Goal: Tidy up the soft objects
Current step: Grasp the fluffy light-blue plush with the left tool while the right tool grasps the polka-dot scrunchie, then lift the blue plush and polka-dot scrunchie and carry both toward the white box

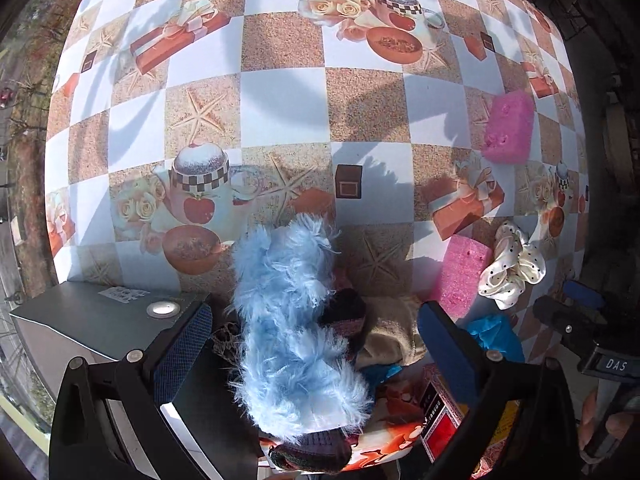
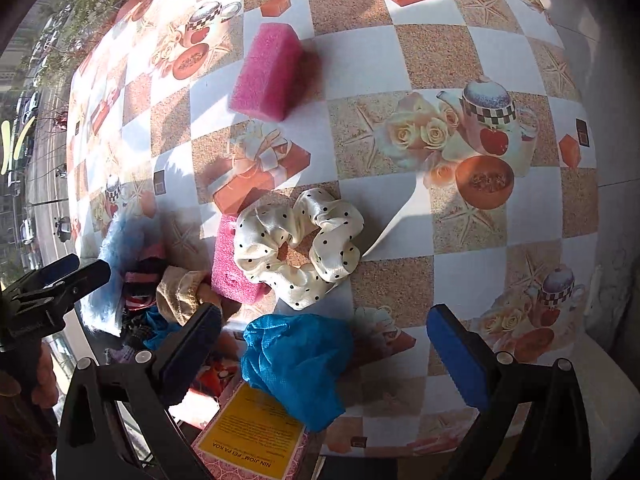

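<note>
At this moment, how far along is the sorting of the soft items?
Done: a cluster near the table edge holds the blue fluffy toy, a beige cloth and dark knit pieces. In hand: nothing; the left gripper is open around the toy, and the right gripper is open over the blue cover. Left: the scrunchie, the near sponge, the far sponge.
</note>
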`<state>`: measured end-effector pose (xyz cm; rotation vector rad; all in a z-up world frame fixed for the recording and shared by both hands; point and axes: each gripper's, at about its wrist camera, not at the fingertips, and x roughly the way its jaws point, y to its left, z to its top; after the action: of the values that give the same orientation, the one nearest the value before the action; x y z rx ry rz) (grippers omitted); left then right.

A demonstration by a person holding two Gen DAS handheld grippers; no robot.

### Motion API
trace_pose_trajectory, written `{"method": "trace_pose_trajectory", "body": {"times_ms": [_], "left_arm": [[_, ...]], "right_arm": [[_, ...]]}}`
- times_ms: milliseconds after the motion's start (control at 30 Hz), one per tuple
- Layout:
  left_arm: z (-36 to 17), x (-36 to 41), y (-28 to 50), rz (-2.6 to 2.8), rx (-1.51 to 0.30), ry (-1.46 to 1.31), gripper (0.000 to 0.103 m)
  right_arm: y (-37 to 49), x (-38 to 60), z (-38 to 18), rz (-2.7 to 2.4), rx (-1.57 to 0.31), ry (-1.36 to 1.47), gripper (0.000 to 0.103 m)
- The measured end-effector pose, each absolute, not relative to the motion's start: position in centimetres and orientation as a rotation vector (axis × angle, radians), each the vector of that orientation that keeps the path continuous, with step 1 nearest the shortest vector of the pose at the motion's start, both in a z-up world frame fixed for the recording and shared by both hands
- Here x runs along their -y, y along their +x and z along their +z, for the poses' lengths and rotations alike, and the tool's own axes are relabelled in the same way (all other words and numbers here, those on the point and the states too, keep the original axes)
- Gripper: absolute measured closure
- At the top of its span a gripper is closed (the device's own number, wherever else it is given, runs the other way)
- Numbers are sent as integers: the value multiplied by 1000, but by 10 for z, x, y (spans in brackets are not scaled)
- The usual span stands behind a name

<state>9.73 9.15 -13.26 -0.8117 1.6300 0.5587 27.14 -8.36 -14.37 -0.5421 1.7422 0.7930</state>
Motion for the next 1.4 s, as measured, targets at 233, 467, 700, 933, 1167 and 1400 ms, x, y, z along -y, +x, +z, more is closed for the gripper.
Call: {"method": "trace_pose_trajectory", "body": {"times_ms": [233,467,700,933,1167,1400], "left_arm": [[-156,-89,105,540,-1740,-775,9],[-185,-81,102,490,-1730,-814,68],[-137,-83,73,601,-1537,-776,71],[-91,-86,68,659,-1382,-791,70],[-80,-77,89,605,-1273,-844,67],[-90,-82,93,593,-1235,-933,67]], "right_arm": [[265,68,-186,824,-1768,-597,0],[269,75,-203,817,-1759,-604,40],[282,93,-179,895,-1731,-496,74],[311,115,-145,916,-1731,-377,74],[311,124,-144,904,-1748,-348,74],[314,139,-136,929,-1757,-315,74]]}}
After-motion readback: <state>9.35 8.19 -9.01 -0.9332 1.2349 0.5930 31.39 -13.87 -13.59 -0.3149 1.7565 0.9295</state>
